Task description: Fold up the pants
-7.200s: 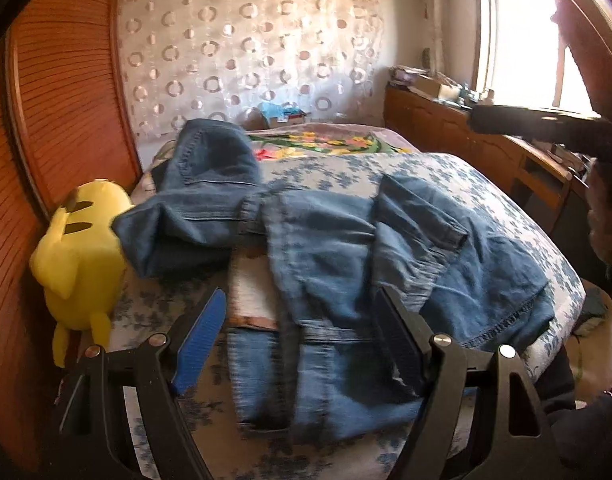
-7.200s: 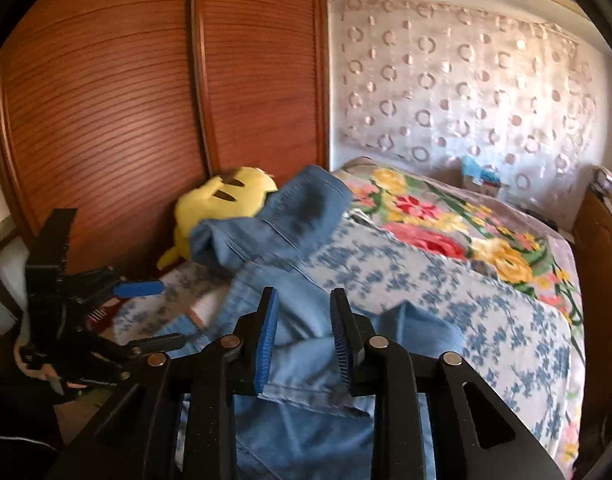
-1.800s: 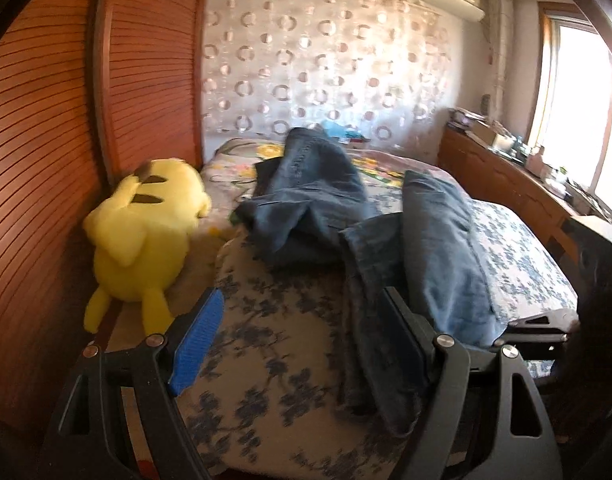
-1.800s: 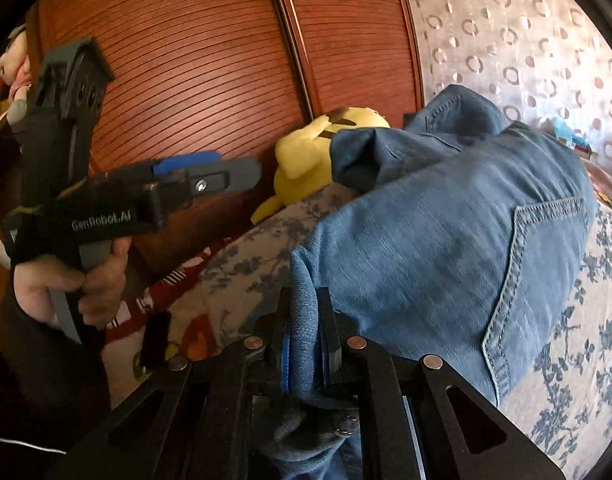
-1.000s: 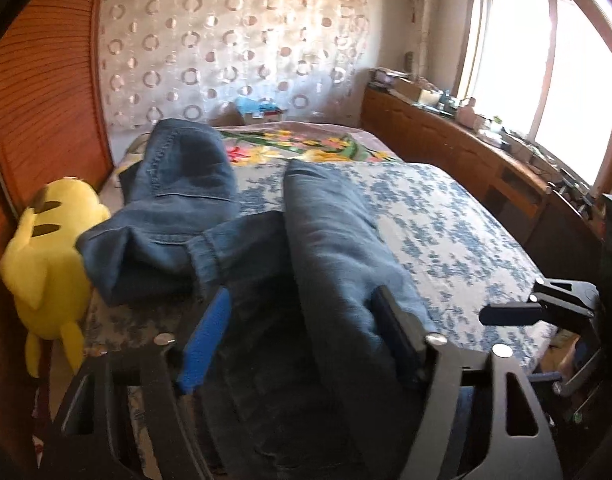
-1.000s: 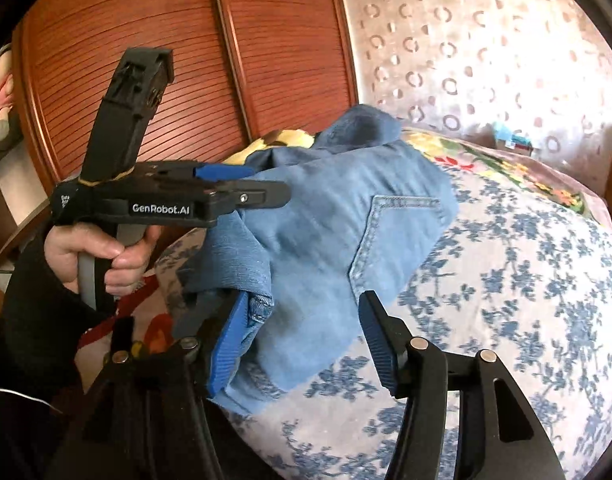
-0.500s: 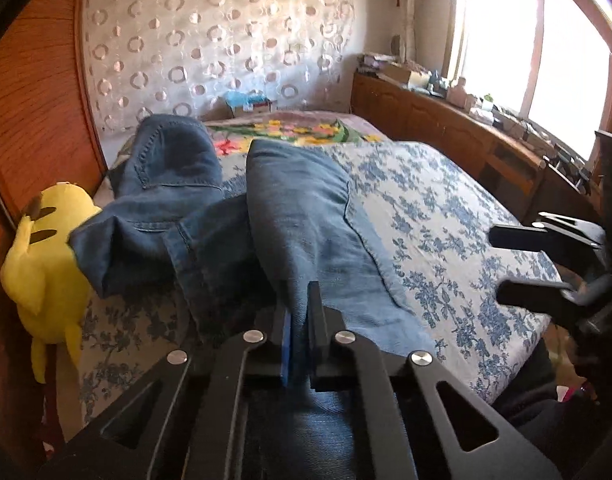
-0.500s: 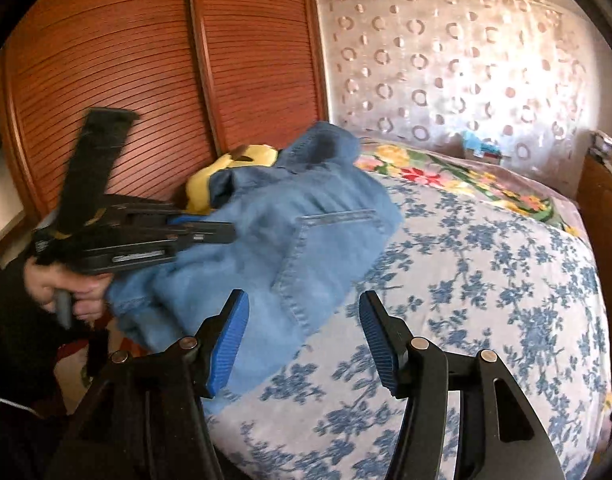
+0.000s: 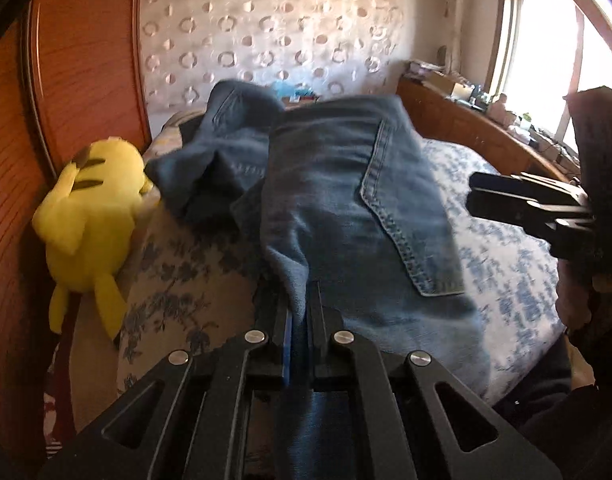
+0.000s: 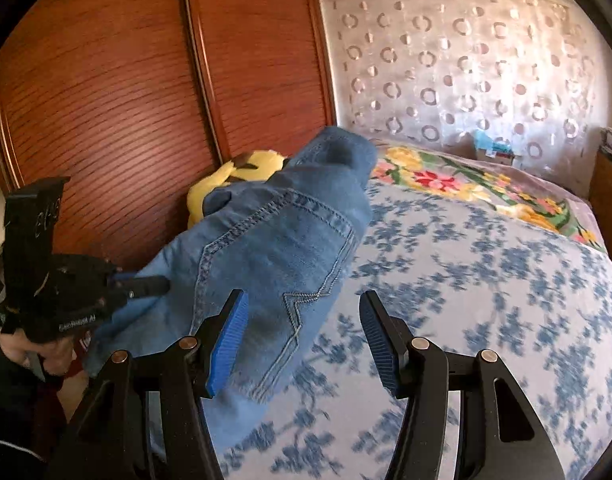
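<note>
The blue jeans point(image 9: 345, 184) lie folded lengthwise on the bed point(image 9: 501, 240), back pocket up, with a bunched leg at the far left. My left gripper point(image 9: 302, 304) is shut on a fold of denim at the near edge; in the right wrist view the left gripper point(image 10: 146, 286) clamps the jeans point(image 10: 274, 256) at the left. My right gripper point(image 10: 304, 332) stands open over the bedspread with nothing between its fingers, its left pad beside the jeans' near end. In the left wrist view the right gripper point(image 9: 521, 204) hovers off to the right.
A yellow plush toy point(image 9: 90, 216) leans between the bed and the red-brown wardrobe doors point(image 10: 146, 80). A flowered blanket point(image 10: 477, 184) covers the bed's far end. Wooden cabinets point(image 9: 457, 124) run under the window at the right. A person's hand point(image 10: 46, 356) holds the left gripper.
My left gripper closed on the jeans' near edge and has pulled it lower and toward the left. My right gripper stayed open and drew back to the right, away from the denim.
</note>
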Motion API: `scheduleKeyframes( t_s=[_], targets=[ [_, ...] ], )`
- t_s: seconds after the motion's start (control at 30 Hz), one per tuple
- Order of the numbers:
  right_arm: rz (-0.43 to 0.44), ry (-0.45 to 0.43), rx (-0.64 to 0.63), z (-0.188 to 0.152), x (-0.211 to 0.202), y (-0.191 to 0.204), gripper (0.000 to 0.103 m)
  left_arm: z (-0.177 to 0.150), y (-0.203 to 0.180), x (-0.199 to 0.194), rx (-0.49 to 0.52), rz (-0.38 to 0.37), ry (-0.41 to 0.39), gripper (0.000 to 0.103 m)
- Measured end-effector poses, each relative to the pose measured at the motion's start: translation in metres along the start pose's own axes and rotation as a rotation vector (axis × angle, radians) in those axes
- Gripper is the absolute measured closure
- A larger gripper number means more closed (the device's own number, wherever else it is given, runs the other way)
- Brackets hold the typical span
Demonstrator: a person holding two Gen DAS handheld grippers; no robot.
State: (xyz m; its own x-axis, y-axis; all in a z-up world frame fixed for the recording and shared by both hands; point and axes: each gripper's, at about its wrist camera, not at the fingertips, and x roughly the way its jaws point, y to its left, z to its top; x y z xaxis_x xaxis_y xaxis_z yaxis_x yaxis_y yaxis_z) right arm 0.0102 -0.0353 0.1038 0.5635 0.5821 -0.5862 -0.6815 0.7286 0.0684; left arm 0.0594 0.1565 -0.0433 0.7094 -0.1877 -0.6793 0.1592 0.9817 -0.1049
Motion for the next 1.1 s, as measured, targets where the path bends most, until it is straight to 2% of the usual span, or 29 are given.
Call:
scheduleKeyframes(
  t_s=[0.13, 0.23, 0.3, 0.4, 0.53, 0.6, 0.67, 0.8, 0.83, 0.87, 0.9, 1.0, 1.1],
  targets=[
    [-0.008, 0.057, 0.004, 0.002, 0.031, -0.005, 0.043, -0.003, 0.002, 0.006, -0.002, -0.001, 0.013, 0.097],
    [-0.002, 0.08, 0.027, 0.004, 0.042, -0.012, 0.037, -0.001, 0.006, 0.004, -0.007, -0.006, 0.007, 0.094],
    [0.002, 0.094, 0.041, 0.007, 0.048, -0.014, 0.036, 0.001, 0.008, 0.001, -0.012, -0.008, 0.006, 0.089],
    [0.011, 0.109, 0.052, 0.01, 0.054, -0.014, 0.035, 0.004, 0.01, -0.003, -0.017, 0.018, 0.004, 0.076],
    [0.025, 0.126, 0.065, 0.013, 0.074, -0.011, 0.028, 0.007, 0.018, -0.004, -0.034, 0.014, 0.002, 0.057],
    [0.043, 0.137, 0.078, 0.012, 0.084, -0.014, 0.026, 0.01, 0.019, 0.0, -0.029, 0.004, 0.012, 0.057],
    [0.053, 0.141, 0.087, 0.012, 0.091, -0.016, 0.026, 0.012, 0.019, 0.006, -0.021, 0.004, 0.024, 0.052],
    [0.069, 0.142, 0.101, 0.009, 0.099, -0.018, 0.026, 0.011, 0.02, 0.022, -0.02, -0.004, 0.069, 0.052],
    [0.07, 0.146, 0.101, 0.009, 0.101, -0.018, 0.026, 0.009, 0.02, 0.026, -0.025, -0.006, 0.077, 0.046],
    [0.072, 0.15, 0.102, 0.008, 0.104, -0.019, 0.026, 0.008, 0.02, 0.027, -0.034, -0.011, 0.082, 0.032],
    [0.076, 0.152, 0.107, 0.008, 0.106, -0.019, 0.026, 0.008, 0.021, 0.029, -0.046, -0.018, 0.085, 0.027],
    [0.097, 0.155, 0.13, 0.007, 0.112, -0.024, 0.026, 0.005, 0.024, 0.031, -0.076, -0.043, 0.093, 0.026],
    [0.124, 0.162, 0.156, 0.006, 0.119, -0.03, 0.026, 0.005, 0.024, 0.031, -0.072, -0.028, 0.094, 0.026]
  ],
)
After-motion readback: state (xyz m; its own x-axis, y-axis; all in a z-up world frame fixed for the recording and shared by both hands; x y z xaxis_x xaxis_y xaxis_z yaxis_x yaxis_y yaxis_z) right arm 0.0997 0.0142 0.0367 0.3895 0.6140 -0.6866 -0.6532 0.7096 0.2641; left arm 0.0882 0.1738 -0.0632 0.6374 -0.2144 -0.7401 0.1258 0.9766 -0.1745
